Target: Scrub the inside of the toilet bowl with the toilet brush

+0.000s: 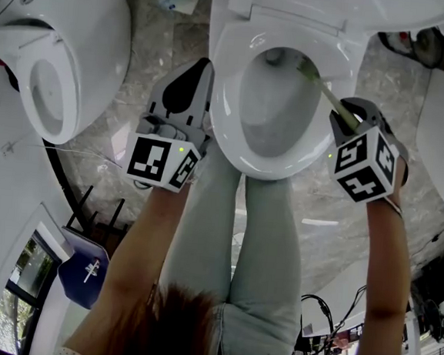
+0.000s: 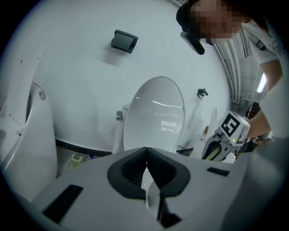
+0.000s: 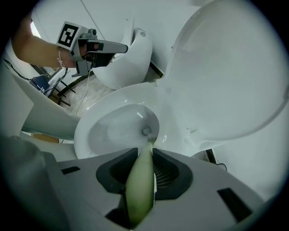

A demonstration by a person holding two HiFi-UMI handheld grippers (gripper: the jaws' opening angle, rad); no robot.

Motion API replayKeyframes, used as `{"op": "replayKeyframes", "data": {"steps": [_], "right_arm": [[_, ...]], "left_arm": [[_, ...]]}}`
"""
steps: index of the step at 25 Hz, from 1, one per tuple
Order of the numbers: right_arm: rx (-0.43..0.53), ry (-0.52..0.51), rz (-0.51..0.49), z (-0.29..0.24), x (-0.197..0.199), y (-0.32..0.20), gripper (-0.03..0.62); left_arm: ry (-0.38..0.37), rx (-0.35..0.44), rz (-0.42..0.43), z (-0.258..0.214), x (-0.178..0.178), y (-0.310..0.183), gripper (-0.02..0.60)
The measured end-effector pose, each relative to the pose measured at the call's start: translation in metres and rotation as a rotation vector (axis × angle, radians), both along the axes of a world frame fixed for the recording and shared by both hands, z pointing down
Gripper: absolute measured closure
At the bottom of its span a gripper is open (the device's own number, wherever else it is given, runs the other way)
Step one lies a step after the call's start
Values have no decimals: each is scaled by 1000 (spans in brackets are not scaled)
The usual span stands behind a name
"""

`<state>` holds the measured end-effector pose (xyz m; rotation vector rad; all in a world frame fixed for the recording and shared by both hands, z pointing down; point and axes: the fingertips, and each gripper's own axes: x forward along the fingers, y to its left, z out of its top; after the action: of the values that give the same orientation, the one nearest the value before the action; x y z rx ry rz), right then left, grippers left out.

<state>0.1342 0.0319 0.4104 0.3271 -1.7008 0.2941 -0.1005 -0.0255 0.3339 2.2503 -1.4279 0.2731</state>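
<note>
Currently the right gripper [image 1: 349, 114] clamps the pale green plastic toilet brush [image 1: 322, 87], its head at 1 o'clock inside the white ceramic toilet bowl [image 1: 266, 119]. Hard scrubbing could twist the smooth brush loose from the jaws. The left gripper [image 1: 198, 74], closed and empty, sits at the rim's 9 o'clock.

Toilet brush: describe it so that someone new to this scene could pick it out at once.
Find the open toilet in the middle of the head view, flanked by other white toilets. The toilet brush slants from the far right of its bowl back to the right tongs, which are shut on it. It is the only slim, pale green thing among white porcelain.
</note>
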Motion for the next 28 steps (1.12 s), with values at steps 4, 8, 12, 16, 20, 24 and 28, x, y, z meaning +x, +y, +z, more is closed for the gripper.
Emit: {"op": "replayKeyframes", "data": {"steps": [4, 8, 12, 16, 20, 24, 28], "right_arm": [[17, -4, -5, 1, -1, -3, 482], [0, -7, 12, 4, -1, -4, 482], [-44, -4, 34, 8, -2, 4, 484], [-100, -6, 45, 13, -4, 26, 482], [-143, -14, 61, 16, -7, 50, 482], [-177, -26, 81, 16, -7, 67, 482], [-205, -49, 137, 15, -5, 77, 482]], "left_arm": [[-3, -2, -4, 0, -2, 2, 578], [-2, -4, -7, 1, -3, 4, 578], [1, -7, -4, 1, -2, 4, 578], [0, -7, -2, 2, -3, 6, 578], [-3, -9, 0, 3, -5, 7, 578], [-6, -7, 4, 2, -6, 6, 578], [-7, -7, 12, 1, -5, 6, 578]]}}
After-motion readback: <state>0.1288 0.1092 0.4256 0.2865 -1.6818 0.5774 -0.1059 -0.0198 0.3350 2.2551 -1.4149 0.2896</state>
